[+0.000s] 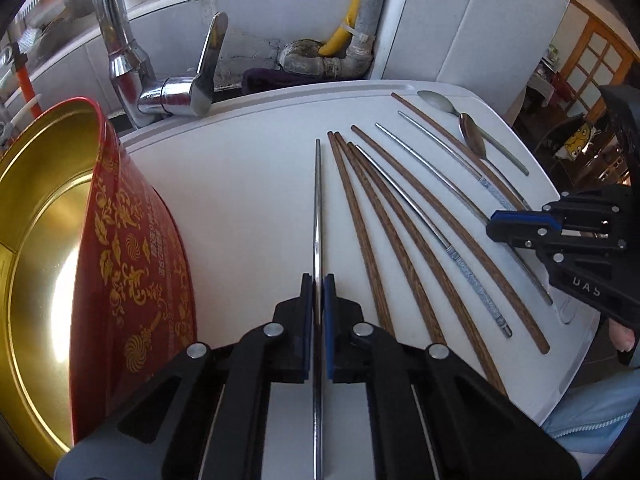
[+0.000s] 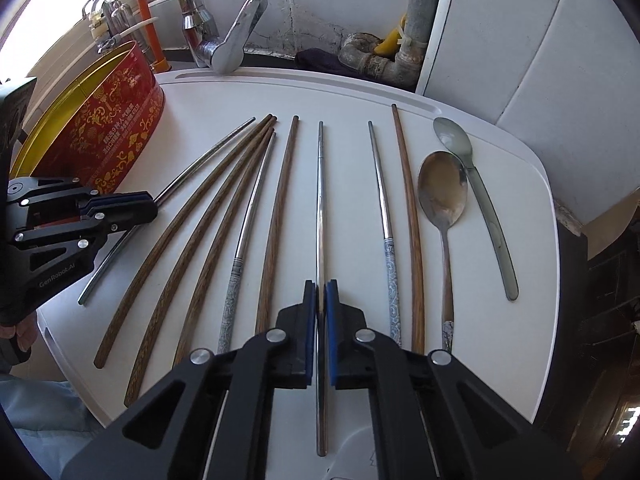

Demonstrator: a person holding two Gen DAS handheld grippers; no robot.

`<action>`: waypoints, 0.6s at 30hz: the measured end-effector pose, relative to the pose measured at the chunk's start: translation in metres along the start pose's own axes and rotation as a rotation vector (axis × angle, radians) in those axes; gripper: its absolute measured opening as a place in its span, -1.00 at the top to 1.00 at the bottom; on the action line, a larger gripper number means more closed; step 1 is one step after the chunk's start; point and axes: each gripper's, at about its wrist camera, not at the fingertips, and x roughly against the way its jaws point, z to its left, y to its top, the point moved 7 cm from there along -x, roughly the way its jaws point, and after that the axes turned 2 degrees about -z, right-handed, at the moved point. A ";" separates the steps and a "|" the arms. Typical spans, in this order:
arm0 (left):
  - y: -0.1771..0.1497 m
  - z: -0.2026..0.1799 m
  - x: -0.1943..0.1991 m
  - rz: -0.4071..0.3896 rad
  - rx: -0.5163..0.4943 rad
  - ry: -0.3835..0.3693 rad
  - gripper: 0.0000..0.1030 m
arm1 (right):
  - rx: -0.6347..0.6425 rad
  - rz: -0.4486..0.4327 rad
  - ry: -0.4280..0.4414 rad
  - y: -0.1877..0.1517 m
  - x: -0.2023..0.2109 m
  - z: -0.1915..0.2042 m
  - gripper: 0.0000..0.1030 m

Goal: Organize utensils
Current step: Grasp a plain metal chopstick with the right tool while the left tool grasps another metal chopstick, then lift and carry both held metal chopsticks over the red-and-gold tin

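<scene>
Gripping a steel chopstick (image 1: 318,216), the left gripper (image 1: 318,288) has its blue pads (image 1: 307,320) clamped on the shaft, which runs straight ahead between them and back under the gripper body. The chopstick lies flat on the white board (image 1: 240,200).

To the left gripper's left stands the red tin (image 1: 132,248), open, with a gold inside and gold ornament on its wall; it sits near the gripper, on the board's left edge. To its right, wooden chopsticks (image 1: 360,232) and patterned steel chopsticks (image 1: 440,240) fan out across the board. Beyond these, on the far right, lie two spoons (image 1: 472,140). Ahead of the tin stands the tap (image 1: 168,92).

The right gripper (image 2: 320,292) is likewise clenched, its pads (image 2: 331,320) pressing on a second steel chopstick (image 2: 320,200). This one also lies on the board (image 2: 352,92) and points straight ahead from the jaws.

- Left of the right gripper: one wooden chopstick (image 2: 276,216) just beside the held one, then a patterned steel chopstick (image 2: 244,248), then three more wooden ones (image 2: 188,240).
- Right of it: a patterned steel chopstick (image 2: 384,216), a wooden chopstick (image 2: 408,216), a large spoon (image 2: 442,192) and a smaller grey spoon (image 2: 476,184), their bowls overlapping at the far end.

In the right wrist view the left gripper (image 2: 150,204) shows at the far left, closed on its chopstick (image 2: 208,156), with the tin (image 2: 116,128) behind it. A hand (image 2: 20,332) shows at that gripper's handle.
</scene>
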 end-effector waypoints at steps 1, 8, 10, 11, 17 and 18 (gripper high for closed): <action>-0.001 0.002 0.001 -0.004 0.024 0.000 0.89 | -0.011 -0.004 -0.005 -0.001 0.001 -0.001 0.89; -0.008 0.018 0.007 -0.032 0.102 0.035 0.89 | -0.066 -0.103 0.011 -0.002 0.038 0.000 0.89; -0.008 0.020 0.008 -0.031 0.114 0.037 0.89 | -0.066 -0.121 0.012 -0.001 0.048 0.001 0.89; -0.010 0.022 0.011 -0.034 0.122 0.038 0.89 | -0.063 -0.129 0.009 -0.001 0.052 0.001 0.89; -0.010 0.021 0.051 -0.119 0.155 0.020 0.89 | -0.065 -0.179 0.019 0.000 0.075 0.007 0.89; -0.009 0.018 0.060 -0.138 0.156 0.016 0.89 | -0.067 -0.189 0.024 0.000 0.079 0.009 0.89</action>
